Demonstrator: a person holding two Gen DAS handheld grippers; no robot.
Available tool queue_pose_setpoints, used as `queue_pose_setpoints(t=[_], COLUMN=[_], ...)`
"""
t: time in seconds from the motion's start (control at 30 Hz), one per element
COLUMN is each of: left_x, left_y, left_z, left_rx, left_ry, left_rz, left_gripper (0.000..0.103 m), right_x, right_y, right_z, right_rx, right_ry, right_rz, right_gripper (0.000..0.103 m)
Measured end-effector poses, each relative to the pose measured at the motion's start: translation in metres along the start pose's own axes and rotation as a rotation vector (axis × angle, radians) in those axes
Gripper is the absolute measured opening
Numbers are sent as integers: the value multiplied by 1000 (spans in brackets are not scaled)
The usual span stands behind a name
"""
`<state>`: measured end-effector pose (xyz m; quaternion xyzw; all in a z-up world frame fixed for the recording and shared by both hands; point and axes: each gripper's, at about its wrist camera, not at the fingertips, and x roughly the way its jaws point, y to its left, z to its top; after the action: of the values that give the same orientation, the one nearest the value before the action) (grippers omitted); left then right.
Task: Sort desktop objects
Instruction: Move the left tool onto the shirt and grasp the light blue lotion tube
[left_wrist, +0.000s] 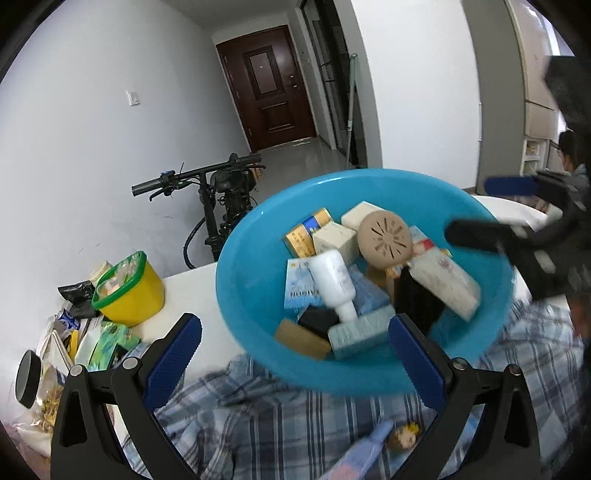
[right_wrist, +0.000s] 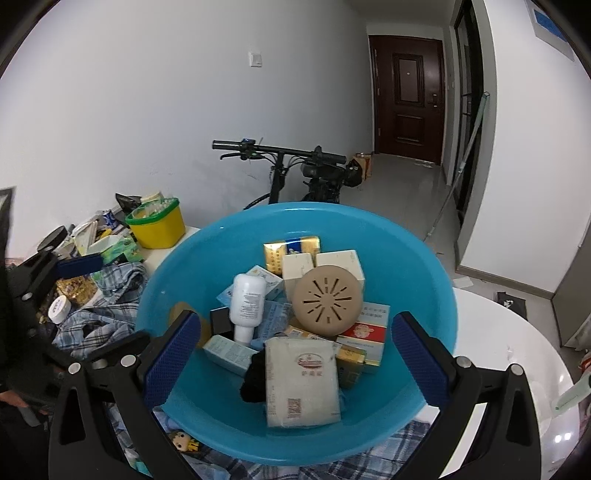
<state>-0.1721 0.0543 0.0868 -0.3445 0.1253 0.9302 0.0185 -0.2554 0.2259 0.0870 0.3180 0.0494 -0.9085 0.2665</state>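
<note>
A blue plastic basin (left_wrist: 251, 266) (right_wrist: 417, 266) sits on a plaid shirt on the white table. It holds several items: a white bottle (left_wrist: 334, 280) (right_wrist: 246, 301), a tan round vented lid (left_wrist: 384, 240) (right_wrist: 327, 299), a white tissue pack (left_wrist: 448, 286) (right_wrist: 302, 382), small boxes and a black item. My left gripper (left_wrist: 295, 352) is open at the basin's near left rim and empty. My right gripper (right_wrist: 295, 350) is open over the basin's near side and empty; it also shows in the left wrist view (left_wrist: 476, 206) at the basin's right rim.
A yellow tub with a green rim (left_wrist: 129, 291) (right_wrist: 157, 221) stands at the table's left among snack packets and a jar (left_wrist: 27, 380). A plaid shirt (left_wrist: 280, 424) (right_wrist: 99, 317) lies under the basin, with a small figurine (right_wrist: 183, 441) on it. A bicycle (left_wrist: 221, 192) stands behind the table.
</note>
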Motion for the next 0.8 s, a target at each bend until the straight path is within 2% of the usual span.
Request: queue_pose_setpoints(t=[0.1, 0.2, 0.3, 0.37, 0.47, 0.53, 0.57, 0.63, 0.7, 0.8], left_x=[-13, -16, -5, 3, 9, 9, 11, 16, 24, 31], left_y=[6, 7, 0, -4, -11, -13, -14, -16, -18, -23], left_z=[-20, -45, -70, -85, -99, -105, -107, -110, -113, -117], left_rx=[-3, 0, 31, 49, 80, 91, 99, 112, 113, 122], left_ry=[-3, 17, 67, 97, 117, 109, 110, 118, 146, 169], left_rz=[-41, -92, -49, -53, -99, -173, -185, -202, -232, -261], left_gripper=[103, 103, 103, 102, 92, 89, 85, 73, 53, 52], right_x=[-1, -2, 1, 3, 5, 7, 8, 11, 12, 12], right_y=[-1, 5, 13, 19, 27, 30, 31, 31, 31, 31], right_z=[0, 2, 0, 0, -2, -3, -4, -4, -4, -5], right_rx=[10, -26, -63, -83, -127, -153, -160, -160, -155, -156], right_ry=[-4, -9, 11, 19, 31, 41, 45, 54, 58, 60], right_rz=[4, -49, -51, -60, -91, -111, -112, -102, -97, -90], right_gripper=[103, 103, 103, 103, 103, 103, 103, 103, 103, 103])
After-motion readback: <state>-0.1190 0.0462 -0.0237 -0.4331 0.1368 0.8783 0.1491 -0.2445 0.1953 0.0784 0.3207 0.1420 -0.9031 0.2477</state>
